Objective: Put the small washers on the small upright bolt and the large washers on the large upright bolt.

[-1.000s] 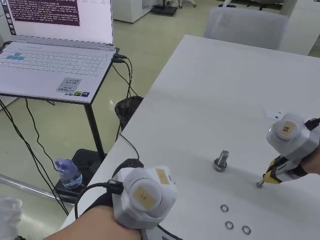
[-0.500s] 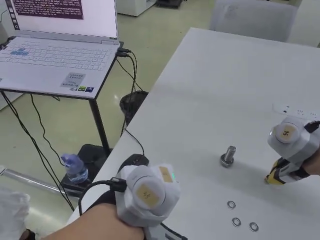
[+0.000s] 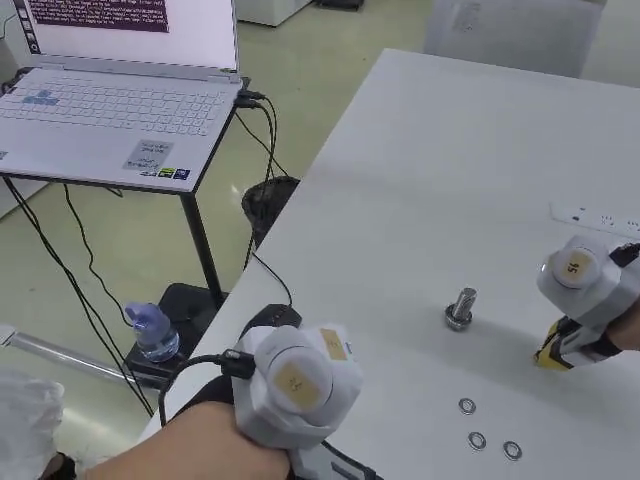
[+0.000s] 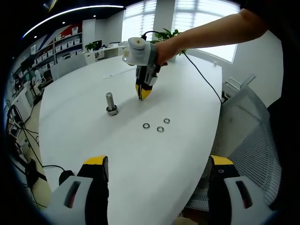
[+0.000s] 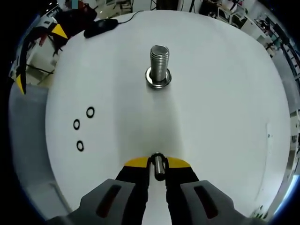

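One small bolt (image 5: 159, 167) upright, clamped in right hand-held gripper (image 5: 158, 163), left hand-held gripper (image 4: 158, 161) agape.

White tabletop (image 3: 420, 180), evenly lit. To its left: open laptop (image 3: 110, 100) on a black stand (image 3: 195, 240); black cables (image 3: 80, 290) hanging to a pale green floor (image 3: 300, 80); plastic bottle (image 3: 152, 330) beside the stand's foot. Far end: grey chair (image 3: 510, 30). Left gripper view: bright windows (image 4: 206, 18), ceiling light strip (image 4: 70, 11), shelving (image 4: 70, 40), potted plant (image 4: 165, 33), grey mesh chair (image 4: 248, 126).

Shiny threaded metal bolt (image 5: 159, 63), matt white table (image 3: 430, 180)
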